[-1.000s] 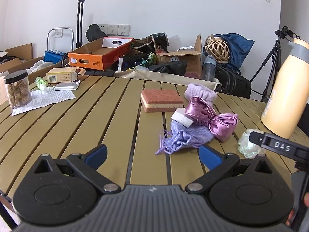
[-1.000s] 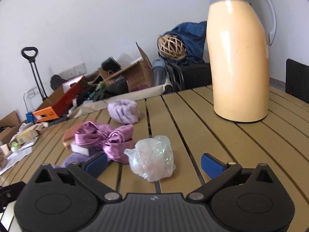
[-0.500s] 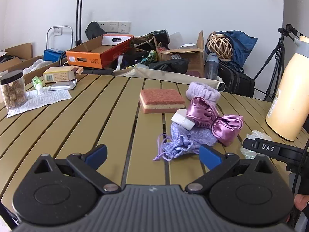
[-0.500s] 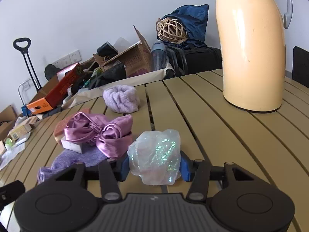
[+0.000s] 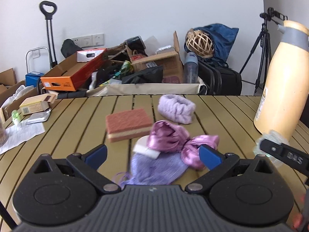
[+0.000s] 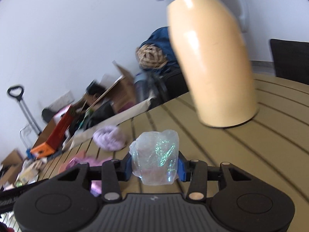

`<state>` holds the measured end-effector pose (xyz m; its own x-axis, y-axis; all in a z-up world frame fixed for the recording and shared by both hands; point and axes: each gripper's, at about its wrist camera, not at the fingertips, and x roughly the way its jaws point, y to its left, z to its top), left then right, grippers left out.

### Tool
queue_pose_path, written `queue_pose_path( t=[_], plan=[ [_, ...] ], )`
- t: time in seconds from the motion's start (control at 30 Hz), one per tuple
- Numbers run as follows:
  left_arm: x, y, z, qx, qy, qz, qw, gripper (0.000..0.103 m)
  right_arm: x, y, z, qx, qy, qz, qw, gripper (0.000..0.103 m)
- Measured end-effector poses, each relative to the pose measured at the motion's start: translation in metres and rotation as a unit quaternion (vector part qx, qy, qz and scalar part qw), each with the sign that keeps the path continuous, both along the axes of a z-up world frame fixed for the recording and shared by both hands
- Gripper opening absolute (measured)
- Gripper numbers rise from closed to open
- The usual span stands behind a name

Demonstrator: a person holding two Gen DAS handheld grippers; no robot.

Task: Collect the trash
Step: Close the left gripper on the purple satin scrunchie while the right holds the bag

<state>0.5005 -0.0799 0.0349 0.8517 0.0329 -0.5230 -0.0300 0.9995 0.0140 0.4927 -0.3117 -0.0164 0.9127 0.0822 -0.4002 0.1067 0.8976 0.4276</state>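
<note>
Right wrist view: the slatted surface (image 6: 241, 154) runs under a tall cream jug (image 6: 212, 61), which stands just beyond the right tool (image 6: 154, 164). That tool's blue pads are closing on a crumpled wad of clear plastic wrap (image 6: 155, 160), which sits squeezed between them, raised off the slats. In the left wrist view, the left tool (image 5: 152, 153) stands wide with nothing between its pads, over a lilac knit pouch (image 5: 154, 171), a purple satin bow (image 5: 173, 142) and a pink sponge (image 5: 128, 123).
</note>
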Motion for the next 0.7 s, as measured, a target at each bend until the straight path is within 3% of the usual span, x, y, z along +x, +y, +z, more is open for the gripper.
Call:
queue_pose_path(
  t=[0.17,0.7],
  plan=[
    [0.026,-0.033,-0.005,0.009,0.017,-0.008,0.9998,0.103,-0.005,-0.028,-0.003,0.013,-0.001,-0.034,0.999,0.043],
    [0.089,-0.098,-0.056,0.075,0.059,0.066,0.9933,0.102,-0.02,-0.076,-0.013,0.07,-0.006,-0.072,0.995,0.043]
  ],
)
